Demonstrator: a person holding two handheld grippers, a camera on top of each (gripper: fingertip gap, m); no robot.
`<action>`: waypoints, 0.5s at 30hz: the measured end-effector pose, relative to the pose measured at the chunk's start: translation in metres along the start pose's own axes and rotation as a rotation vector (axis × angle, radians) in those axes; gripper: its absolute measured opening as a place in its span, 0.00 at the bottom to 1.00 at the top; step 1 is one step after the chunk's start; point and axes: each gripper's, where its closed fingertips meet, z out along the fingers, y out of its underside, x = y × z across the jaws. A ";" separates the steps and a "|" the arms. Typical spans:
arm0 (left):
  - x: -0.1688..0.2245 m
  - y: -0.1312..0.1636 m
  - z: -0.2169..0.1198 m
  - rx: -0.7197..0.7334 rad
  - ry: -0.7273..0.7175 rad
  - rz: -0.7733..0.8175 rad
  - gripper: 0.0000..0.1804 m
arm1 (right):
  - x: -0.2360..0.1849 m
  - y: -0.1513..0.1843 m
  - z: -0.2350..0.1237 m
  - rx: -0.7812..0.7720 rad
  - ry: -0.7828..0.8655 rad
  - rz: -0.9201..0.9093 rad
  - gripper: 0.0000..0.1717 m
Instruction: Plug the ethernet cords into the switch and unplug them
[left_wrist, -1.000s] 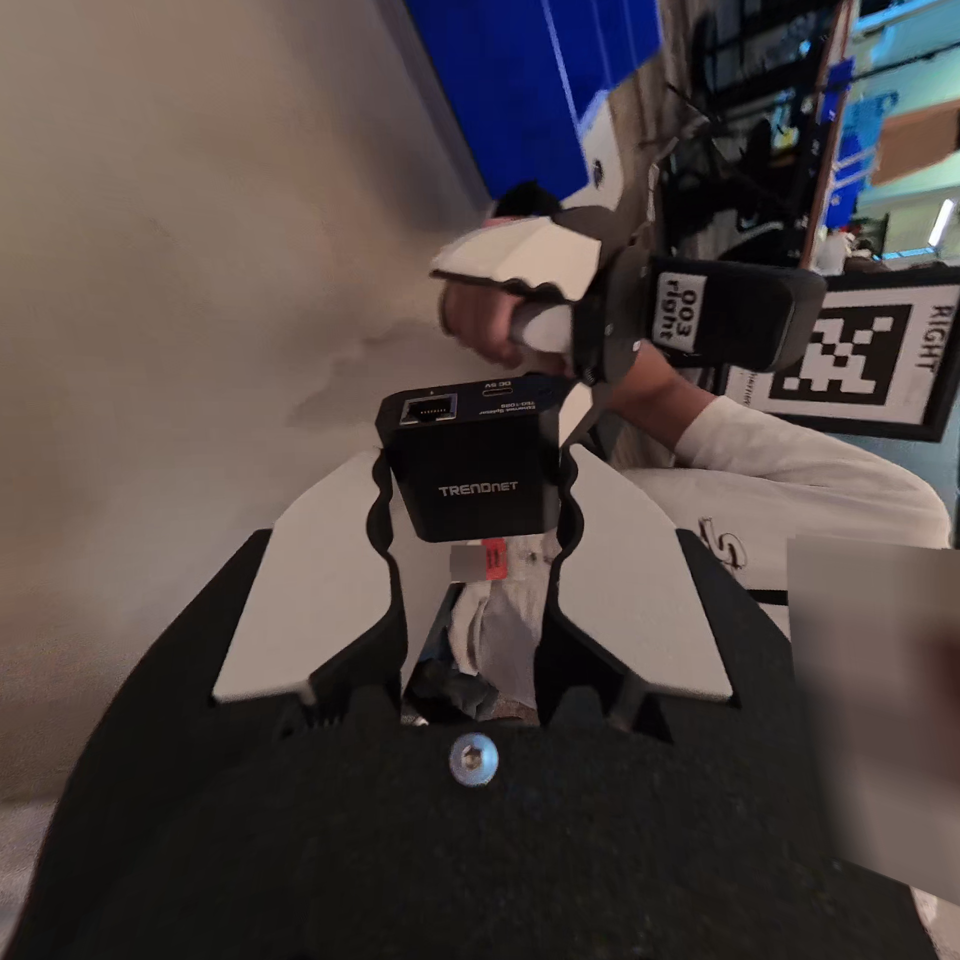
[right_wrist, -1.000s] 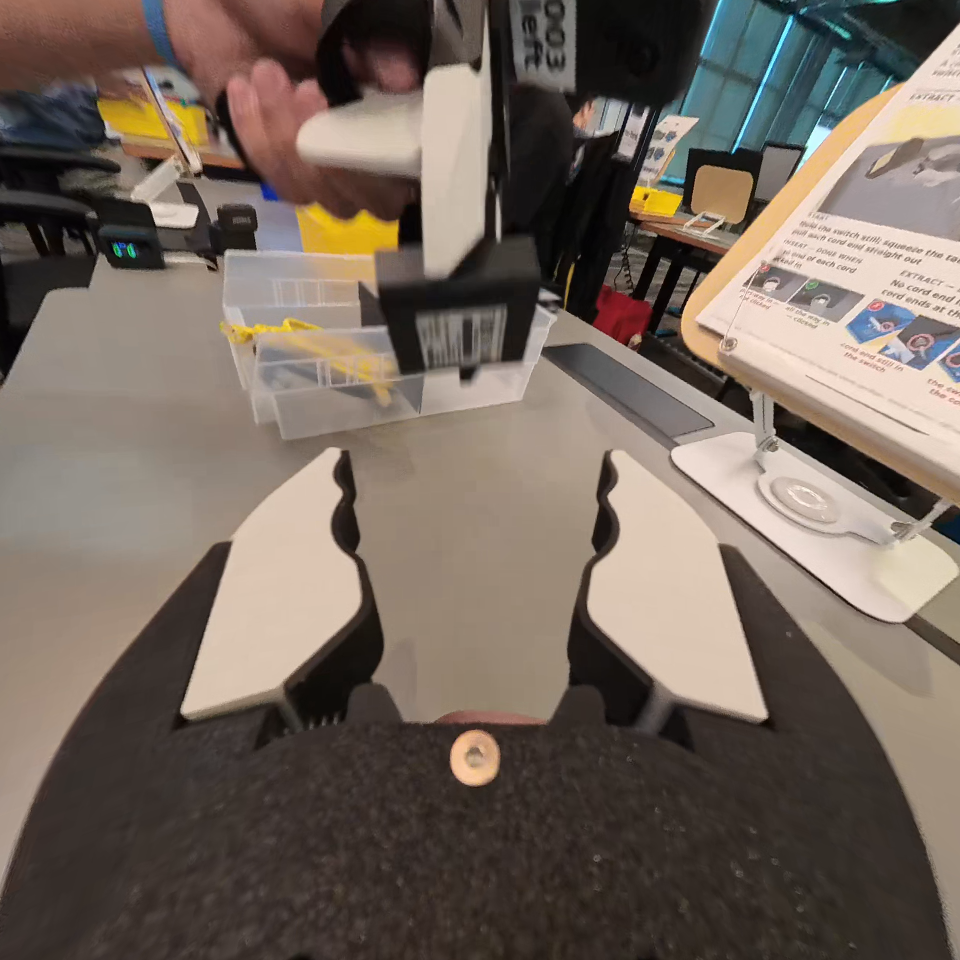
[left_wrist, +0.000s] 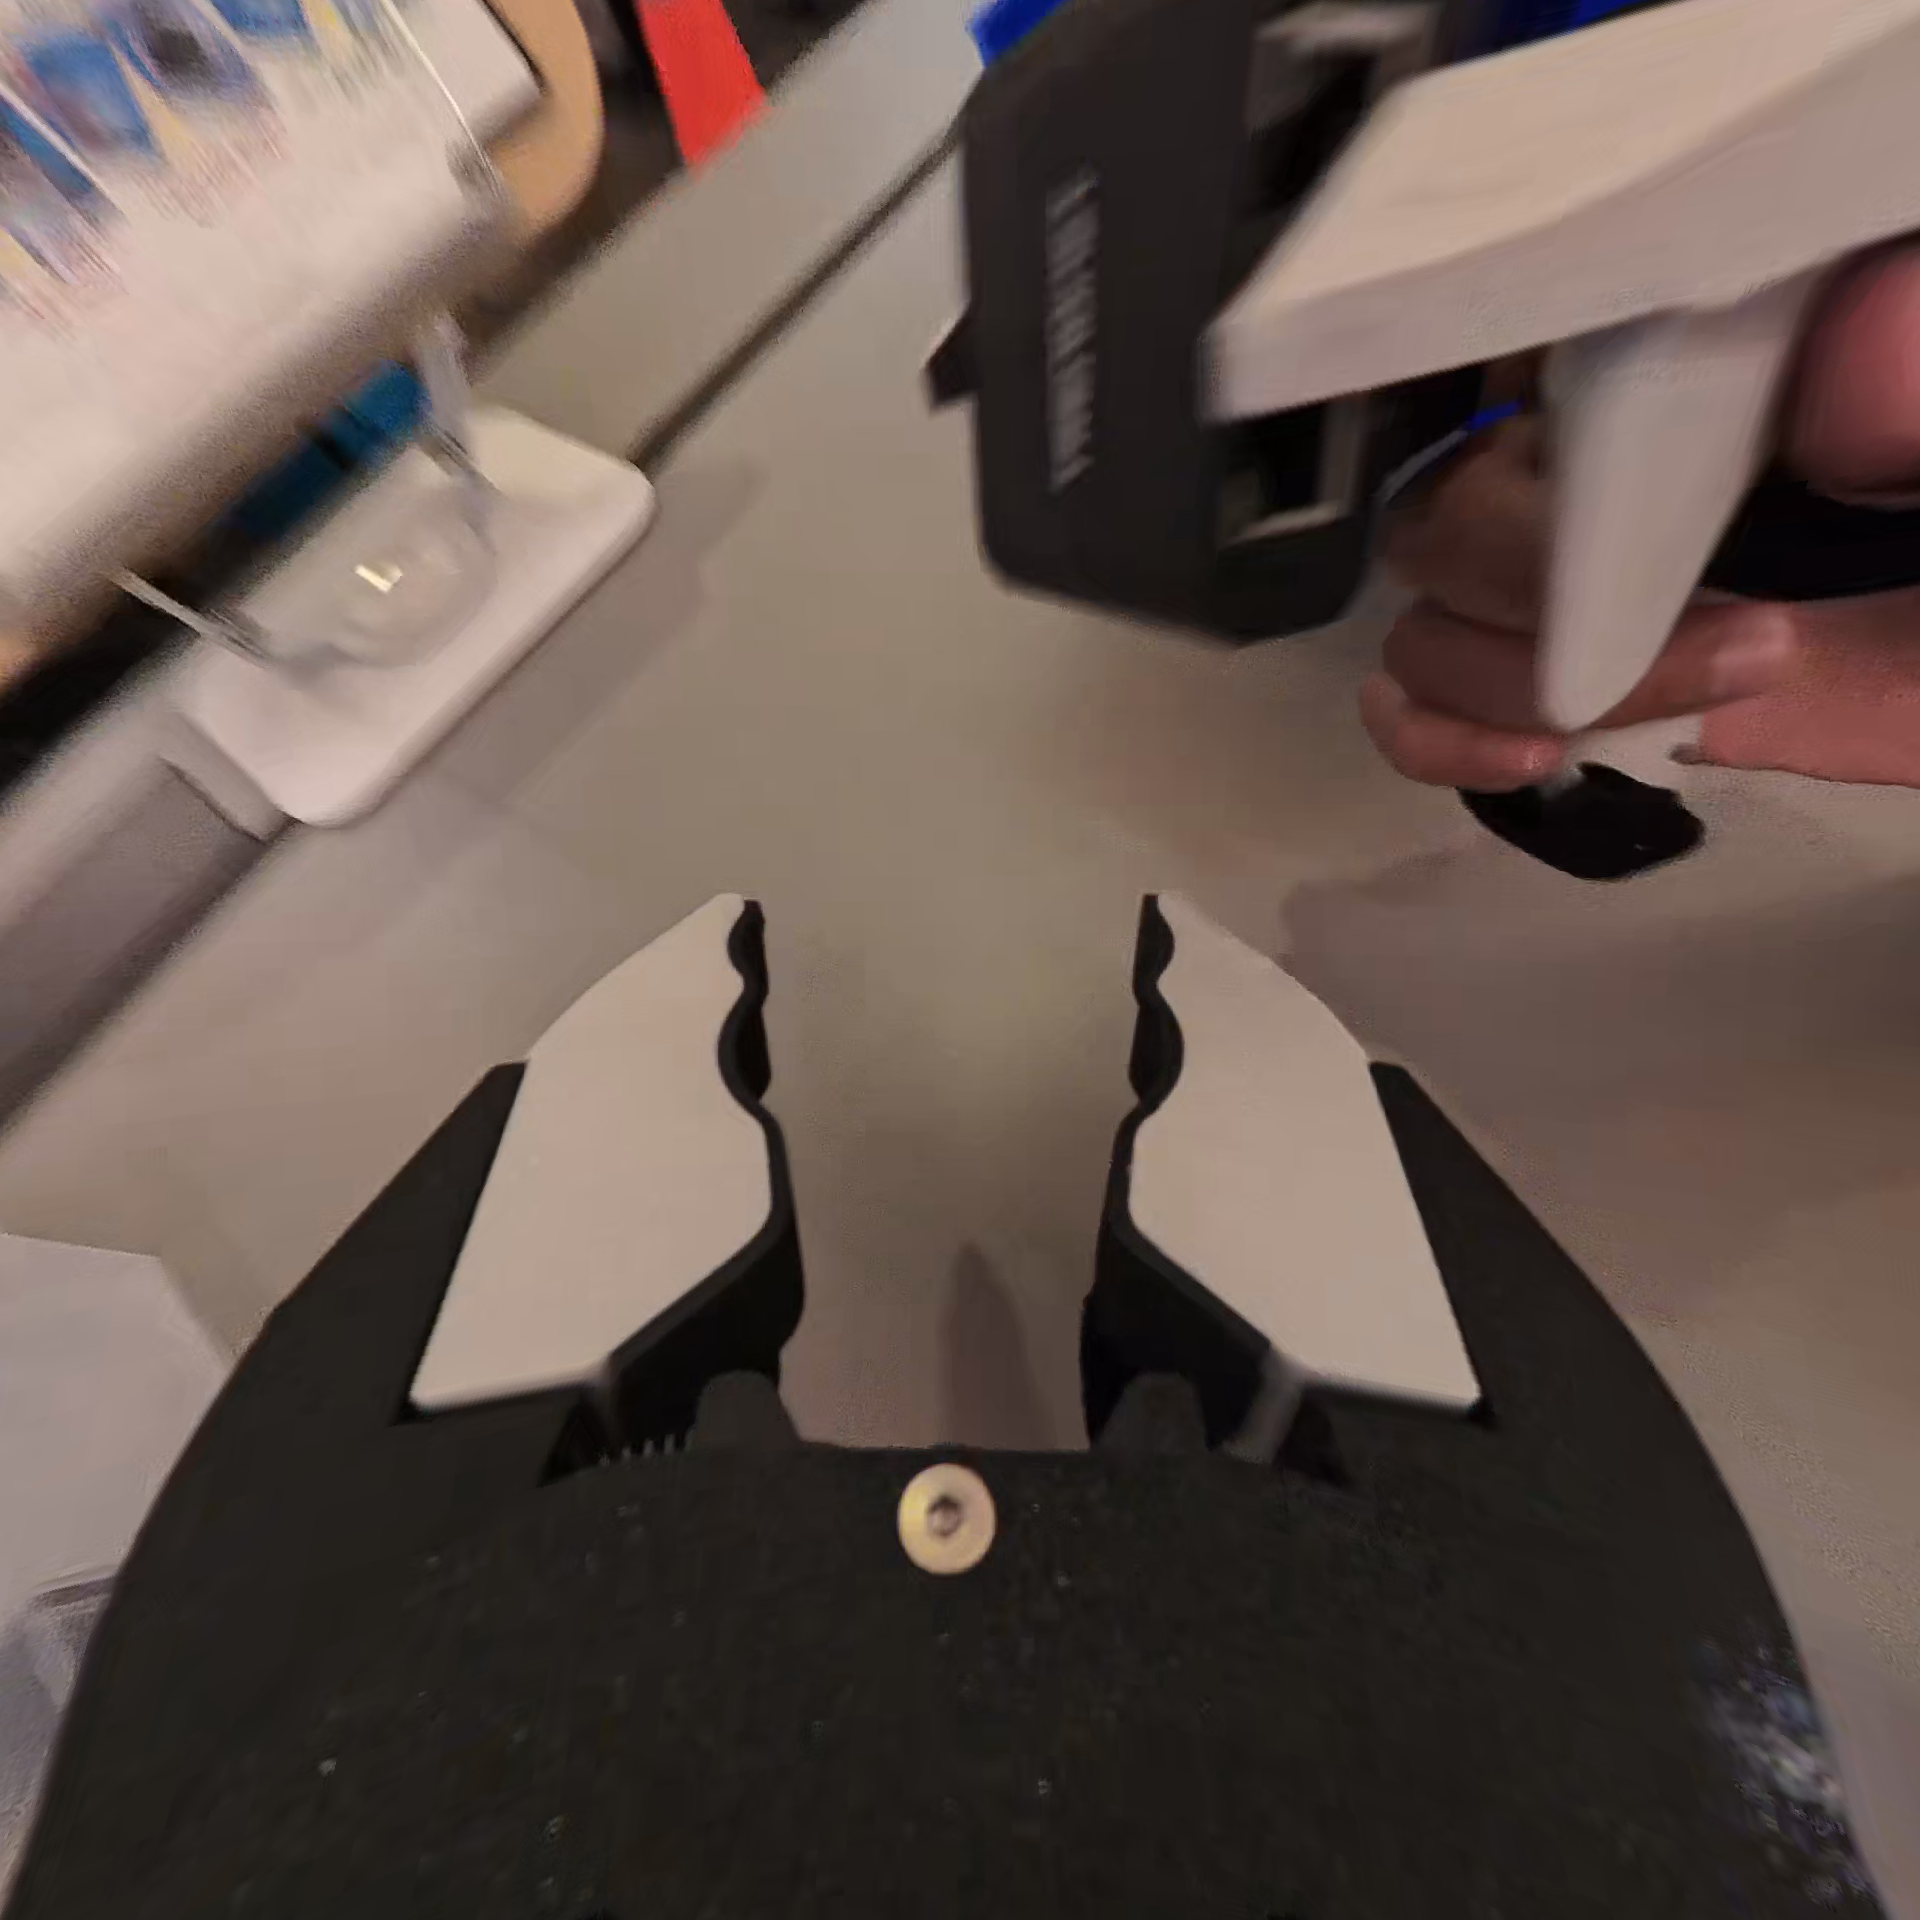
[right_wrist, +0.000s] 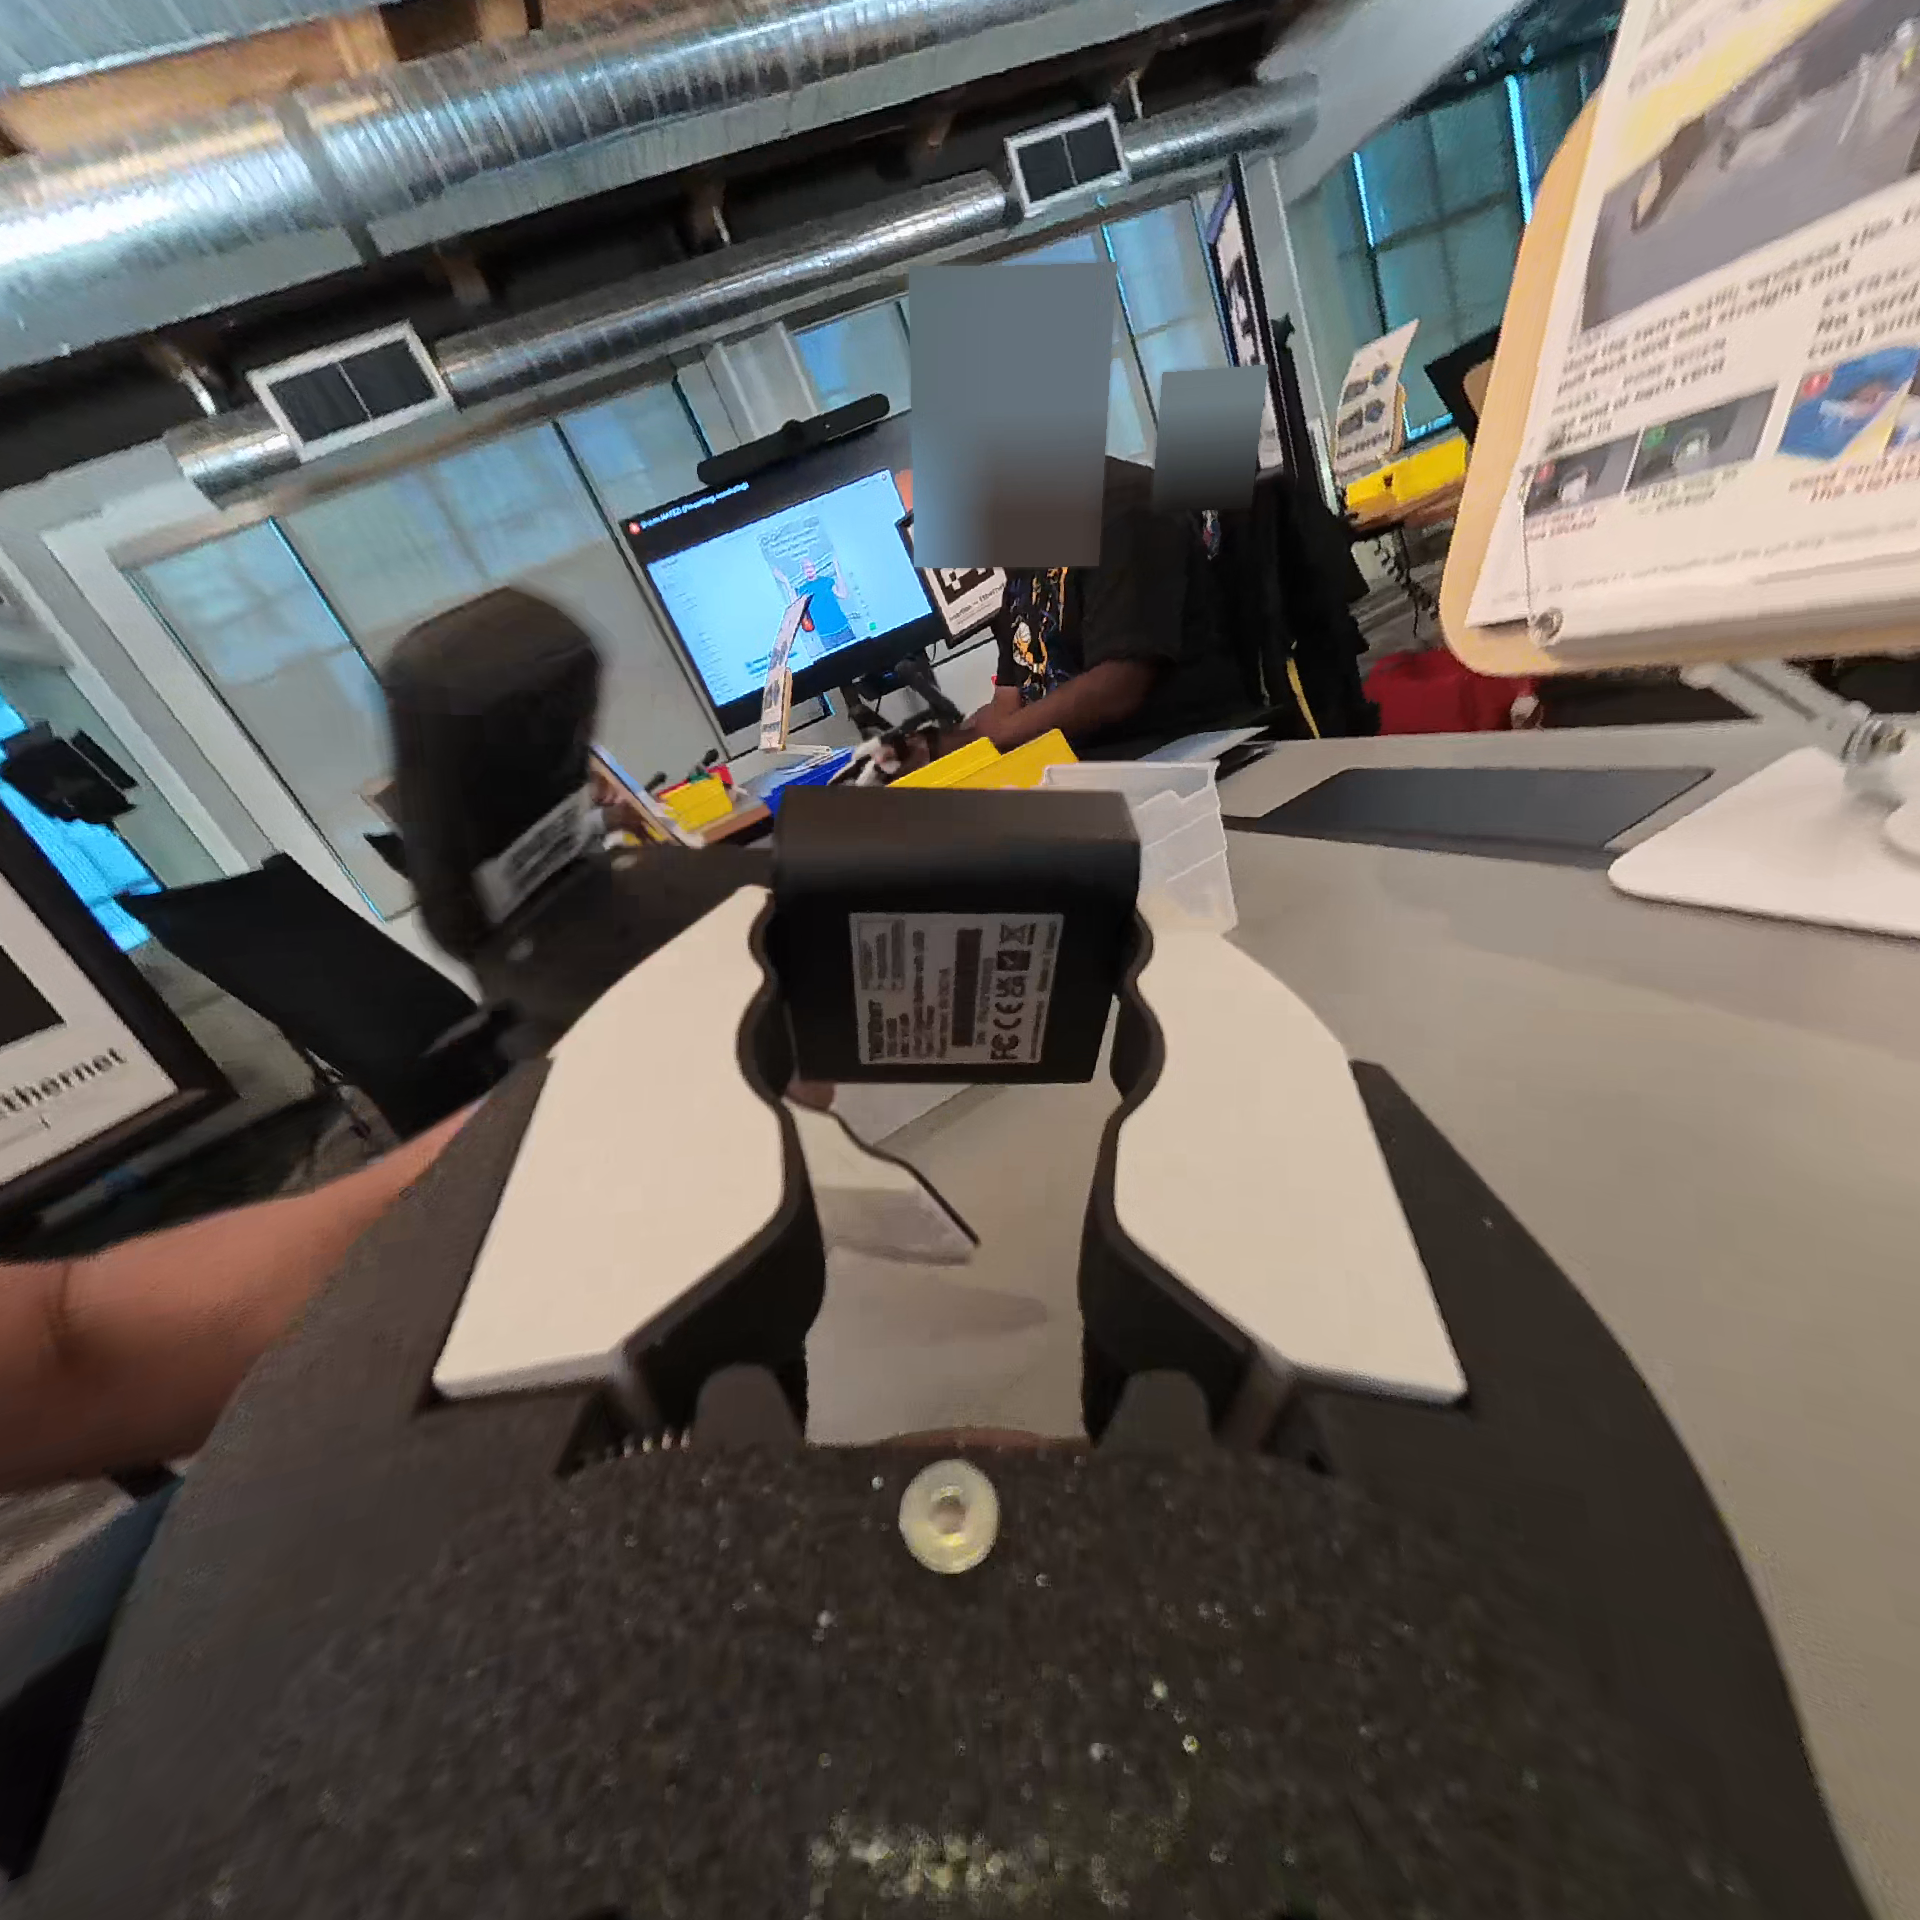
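Fingers of your right gripper (right_wrist: 951, 997) clamp the switch (right_wrist: 951, 935), steadying it for plugging; your left gripper (left_wrist: 948, 935) hangs open, empty, near the table (left_wrist: 883, 727).

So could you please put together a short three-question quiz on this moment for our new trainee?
1. True or false: the left gripper holds the black switch.
2. Which face of the switch looks toward the right wrist camera: A) the face with ports, B) the face with a white label?
3. Fill in: the white base of the document stand rests on the grey ____.

Key: 1 false, the right gripper clamps it and the left is open; 2 B; 3 table.
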 end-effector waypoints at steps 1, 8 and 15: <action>0.002 -0.006 -0.002 0.034 -0.066 0.067 0.33 | -0.002 0.003 0.003 -0.005 -0.001 0.032 0.34; 0.016 -0.042 -0.019 0.226 -0.119 0.271 0.16 | -0.020 0.014 0.014 0.005 -0.009 0.161 0.34; 0.014 -0.049 -0.027 0.327 -0.203 0.383 0.14 | -0.025 0.010 0.015 0.080 -0.048 0.287 0.33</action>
